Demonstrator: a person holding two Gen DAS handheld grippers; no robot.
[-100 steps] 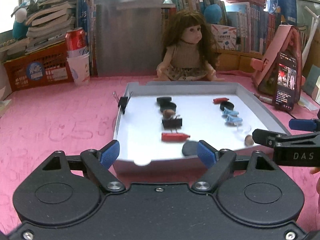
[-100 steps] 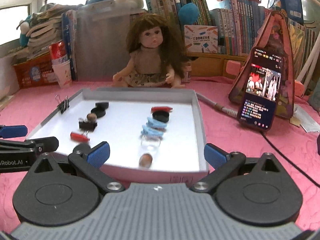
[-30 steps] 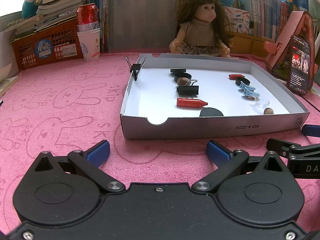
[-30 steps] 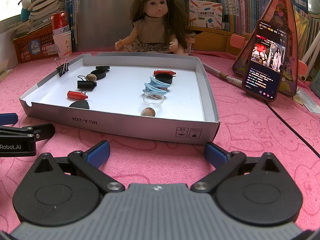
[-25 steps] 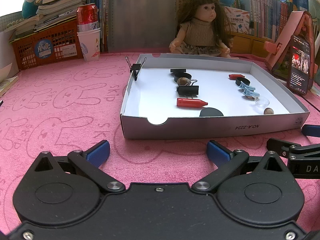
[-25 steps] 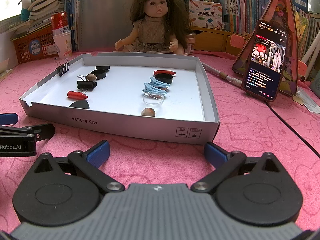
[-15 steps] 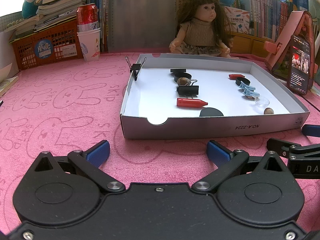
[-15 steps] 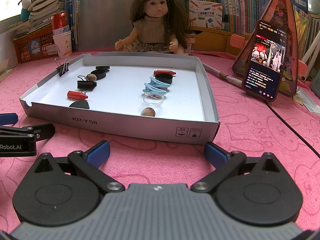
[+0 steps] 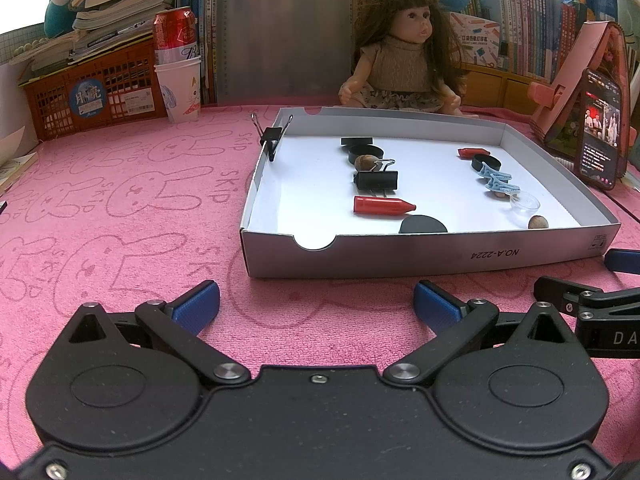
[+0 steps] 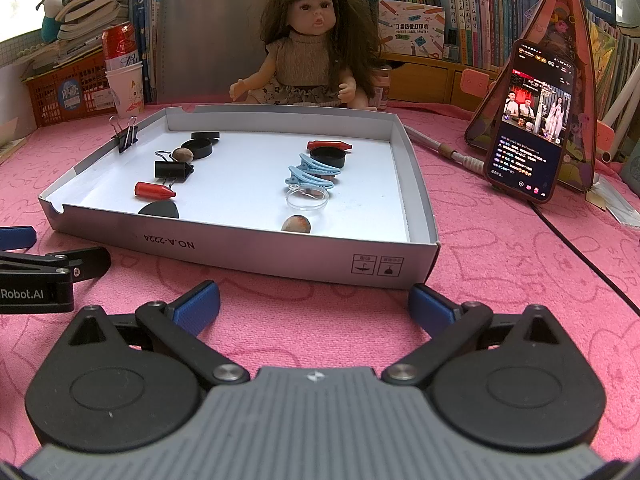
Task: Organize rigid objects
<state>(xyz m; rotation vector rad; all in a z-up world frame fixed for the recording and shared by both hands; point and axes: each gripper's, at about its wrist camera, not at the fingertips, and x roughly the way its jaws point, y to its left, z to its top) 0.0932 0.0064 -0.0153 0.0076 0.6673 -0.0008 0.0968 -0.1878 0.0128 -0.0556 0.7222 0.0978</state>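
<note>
While both tools sit low on the pink bench, here is your layout:

Left hand-held gripper (image 9: 316,306): spread wide, pinching nothing, at lower centre of the left wrist view.
Right hand-held gripper (image 10: 314,306): likewise spread and empty, low centre of the right wrist view.
Direction: the tray (image 9: 440,254) lies straight ahead of both, its near wall just beyond your fingertips; every piece is up-frame inside it.
Nearer arm: your left faces the left column, your right the right column.
Long axis: the red crayon (image 9: 382,205) lies across the left view, tip to the right, so your jaws would need to straddle it from front and back.
Red crayons: two, the other (image 10: 329,145) in the upper right of the tray.
Black binder clips: two, one on the floor (image 9: 375,180), one on the left rim (image 9: 272,138).
Nuts: at least two, (image 9: 365,161) and (image 10: 296,224).
Blue clips: two (image 10: 310,174), I judge.
Clear ring: one (image 10: 306,199).
Black round pieces: four, I judge.
</note>
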